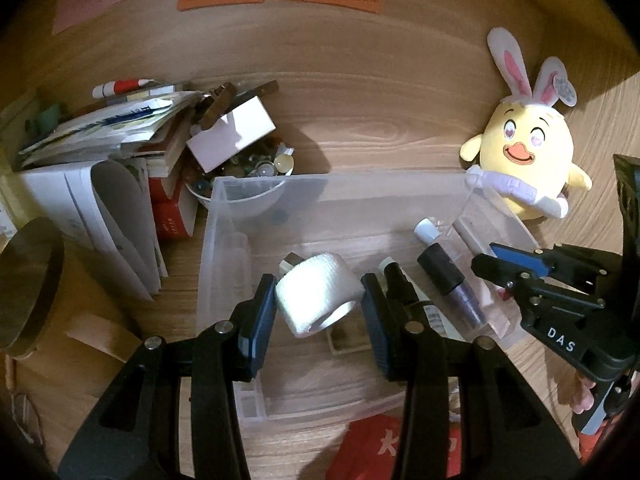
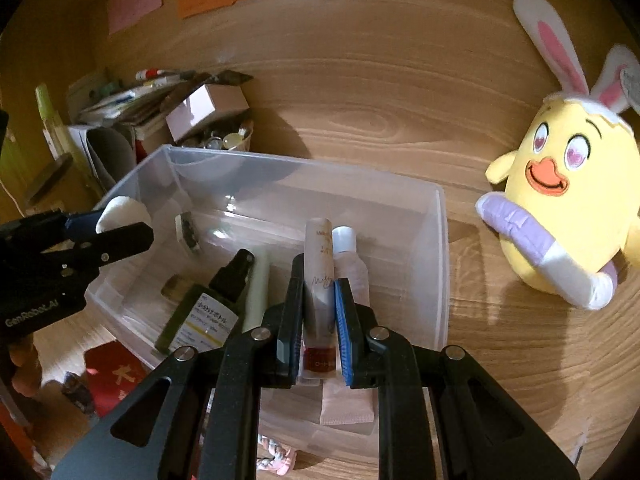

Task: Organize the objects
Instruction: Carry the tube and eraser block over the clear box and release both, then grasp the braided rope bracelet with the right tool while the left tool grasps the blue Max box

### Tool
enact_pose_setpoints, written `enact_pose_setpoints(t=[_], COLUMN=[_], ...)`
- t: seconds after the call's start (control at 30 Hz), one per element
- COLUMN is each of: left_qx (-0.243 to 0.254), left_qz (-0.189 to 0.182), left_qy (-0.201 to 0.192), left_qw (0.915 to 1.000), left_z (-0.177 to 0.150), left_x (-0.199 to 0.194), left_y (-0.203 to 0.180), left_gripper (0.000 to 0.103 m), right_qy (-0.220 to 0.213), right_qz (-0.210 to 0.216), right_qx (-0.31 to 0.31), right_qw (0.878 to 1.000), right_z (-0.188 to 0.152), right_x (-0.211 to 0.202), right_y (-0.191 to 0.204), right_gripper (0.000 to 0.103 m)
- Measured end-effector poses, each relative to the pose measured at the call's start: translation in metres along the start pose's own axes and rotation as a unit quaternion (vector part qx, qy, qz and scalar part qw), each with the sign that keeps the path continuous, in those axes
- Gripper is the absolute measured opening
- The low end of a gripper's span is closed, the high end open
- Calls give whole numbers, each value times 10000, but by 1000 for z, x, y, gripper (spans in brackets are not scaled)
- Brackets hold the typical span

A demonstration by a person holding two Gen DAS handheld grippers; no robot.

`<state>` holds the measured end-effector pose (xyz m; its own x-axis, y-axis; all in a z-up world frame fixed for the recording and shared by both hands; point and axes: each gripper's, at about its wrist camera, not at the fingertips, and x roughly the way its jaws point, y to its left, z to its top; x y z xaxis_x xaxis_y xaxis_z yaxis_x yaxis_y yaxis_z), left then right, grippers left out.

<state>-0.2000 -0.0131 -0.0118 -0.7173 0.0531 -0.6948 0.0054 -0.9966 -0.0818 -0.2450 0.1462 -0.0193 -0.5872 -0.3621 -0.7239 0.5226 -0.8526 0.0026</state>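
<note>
**Both grippers loaded over the clear bin**

Wooden desk [image 1: 380,92], cluttered at the left. Clear plastic bin [image 1: 224,240] sits mid-desk, open top, several toiletries lying on its floor.

Yellow plush chick [image 2: 568,208] with rabbit ears stands just right of the bin, apart from it.

Stack of books and papers [image 1: 108,136] at the left, beside a bowl of small trinkets [image 1: 256,168] with a pale box [image 1: 232,136] propped on it.

Left gripper [image 1: 320,304] is clamped on a roll of white tape [image 1: 316,300], held over the bin's left half.

Right gripper [image 2: 320,312] is clenched around a slim tube [image 2: 319,276], over the bin's right half. Below it lie a dark green spray bottle [image 2: 204,312] and a small clear bottle with white cap [image 2: 348,256].
</note>
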Motion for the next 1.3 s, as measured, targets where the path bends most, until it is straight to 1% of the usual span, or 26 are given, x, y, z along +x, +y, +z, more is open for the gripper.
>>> enact_pose_setpoints(t=[0.23, 0.3, 0.37, 0.4, 0.47, 0.53, 0.57, 0.6, 0.67, 0.73, 0.87, 0.93, 1.0, 1.03, 1.17, 1.23, 1.3], left_qx=[42, 75, 86, 91, 104, 128, 135, 131, 127, 119, 101, 107, 99, 86, 82, 74, 53], left_qz=[-1, -20, 5, -8, 20, 36, 34, 34, 22, 19, 9, 12, 34, 58, 88, 102, 102], left_qy=[53, 62, 65, 46, 3, -27, -39, -46, -80, -107, -178, -242, -295, -339, -422, -430, -428], left_qw=[10000, 10000, 9999, 9999, 9999, 9999, 9999, 9999, 9999, 9999, 9998, 9997, 9995, 9994, 9990, 9990, 9990], left_z=[-3, -5, -5, -6, -6, -7, -8, -8, -9, -10, -12, -14, -16, -18, -24, -27, -30], left_x=[5, 4, 3, 2, -2, -5, -8, -9, -12, -17, -27, -35, -42, -46, -60, -66, -72], left_y=[-2, -3, -4, -5, -7, -8, -8, -8, -8, -8, -7, -7, -7, -6, -4, -3, -2], left_gripper=[42, 46, 59, 60, 68, 71, 73, 74, 76, 77, 80, 82, 88, 92, 93, 93, 93], right_qy=[-9, 1, 10, 11, 22, 28, 28, 23, 5, -34, -82, -125, -202, -229, -298, -333, -396], right_qz=[-1, 2, 6, 4, -6, -28, -58, -88, -128, -161, -139, -104, -85, -100, -87, -78, -96], right_qx=[-73, -70, -56, -55, -63, -78, -87, -84, -82, -105, -195, -194, -179, -175, -170, -134, -109], right_qw=[10000, 10000, 10000, 10000, 10000, 10000, 9999, 9999, 9999, 9998, 9997, 9997, 9996, 9995, 9994, 9993, 9991], right_z=[0, 0, 0, 1, 1, 1, 2, 2, 1, 1, 1, 0, -2, -3, -10, -15, -20], right_x=[0, 0, 0, 0, 0, 0, 0, 0, -1, -4, -12, -20, -28, -32, -47, -55, -64], right_y=[5, 5, 5, 5, 6, 6, 6, 6, 5, 7, 11, 12, 13, 14, 14, 13, 12], right_gripper=[14, 14, 14, 14, 14, 15, 17, 21, 35, 38, 40, 49, 55, 56, 60, 68, 70])
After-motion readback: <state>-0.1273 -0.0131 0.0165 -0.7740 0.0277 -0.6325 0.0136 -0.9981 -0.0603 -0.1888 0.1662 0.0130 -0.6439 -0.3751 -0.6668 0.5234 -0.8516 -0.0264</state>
